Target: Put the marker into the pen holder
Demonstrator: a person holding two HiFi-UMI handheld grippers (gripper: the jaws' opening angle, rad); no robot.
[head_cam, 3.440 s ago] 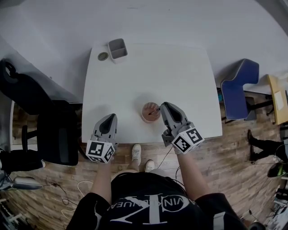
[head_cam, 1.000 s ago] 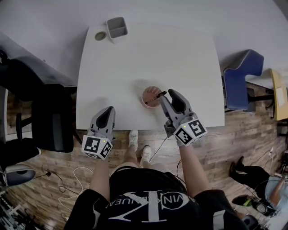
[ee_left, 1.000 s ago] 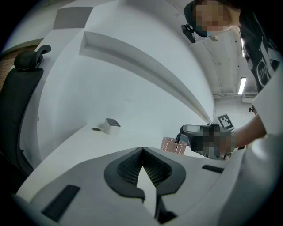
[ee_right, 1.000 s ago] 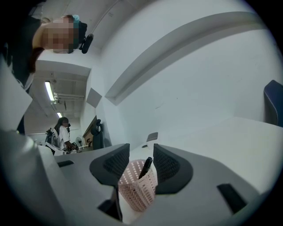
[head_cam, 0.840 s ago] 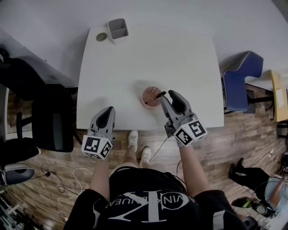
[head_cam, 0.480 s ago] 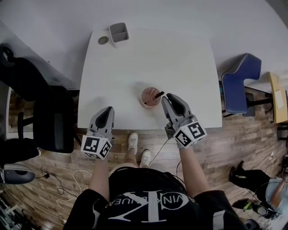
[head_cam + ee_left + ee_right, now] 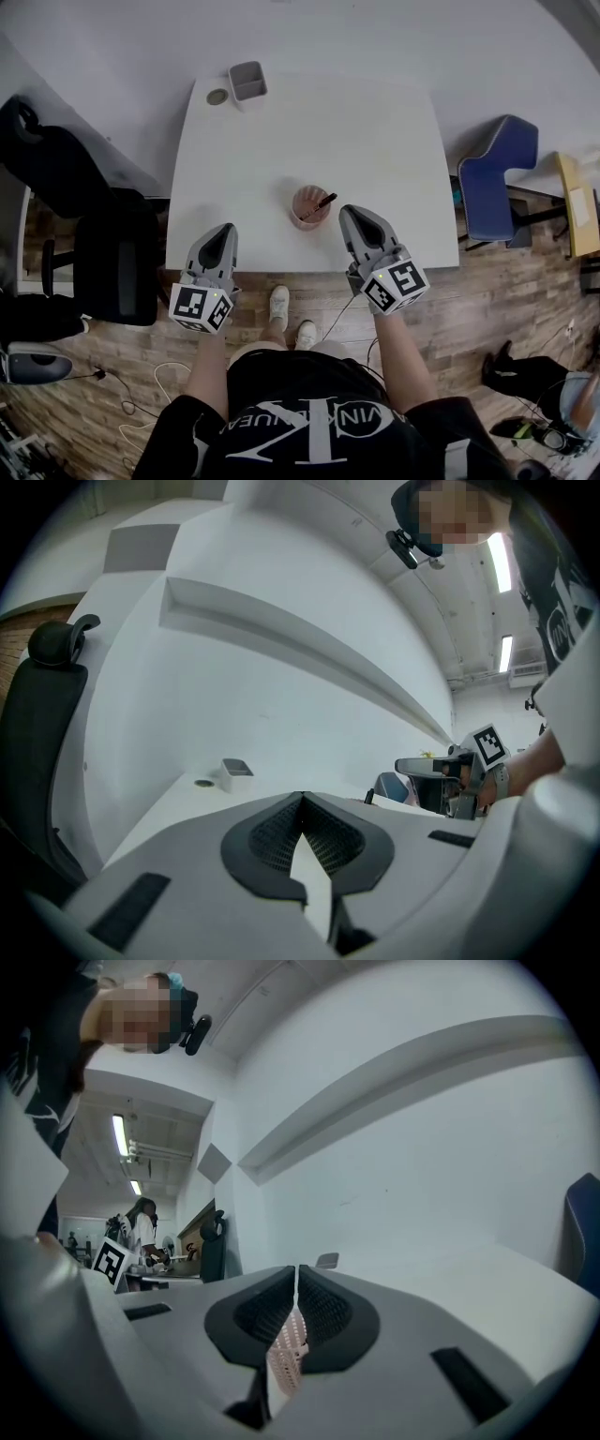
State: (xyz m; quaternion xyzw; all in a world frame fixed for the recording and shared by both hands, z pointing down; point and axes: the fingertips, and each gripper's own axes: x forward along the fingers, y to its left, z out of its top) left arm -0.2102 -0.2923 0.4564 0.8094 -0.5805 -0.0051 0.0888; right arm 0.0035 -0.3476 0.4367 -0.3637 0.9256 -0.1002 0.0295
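A pinkish round pen holder (image 7: 307,208) stands near the table's front edge. A dark marker (image 7: 322,202) leans in it, its end sticking out to the right. My right gripper (image 7: 349,214) is just right of the holder, apart from it. Its jaws have just been closing with nothing between them and now stand shut. In the right gripper view the holder (image 7: 285,1354) shows low through the slit of the right gripper (image 7: 296,1269). My left gripper (image 7: 226,232) hovers at the front edge, left of the holder, shut and empty (image 7: 300,799).
A grey rectangular box (image 7: 247,91) and a small round thing (image 7: 217,96) sit at the white table's (image 7: 375,131) far left corner. A blue chair (image 7: 492,183) stands to the right, a black office chair (image 7: 94,253) to the left. The person's shoes (image 7: 281,305) are under the front edge.
The right gripper has drawn back a little from the holder and its jaws have shut on nothing. The marker stays in the holder. The left gripper has hardly shifted.
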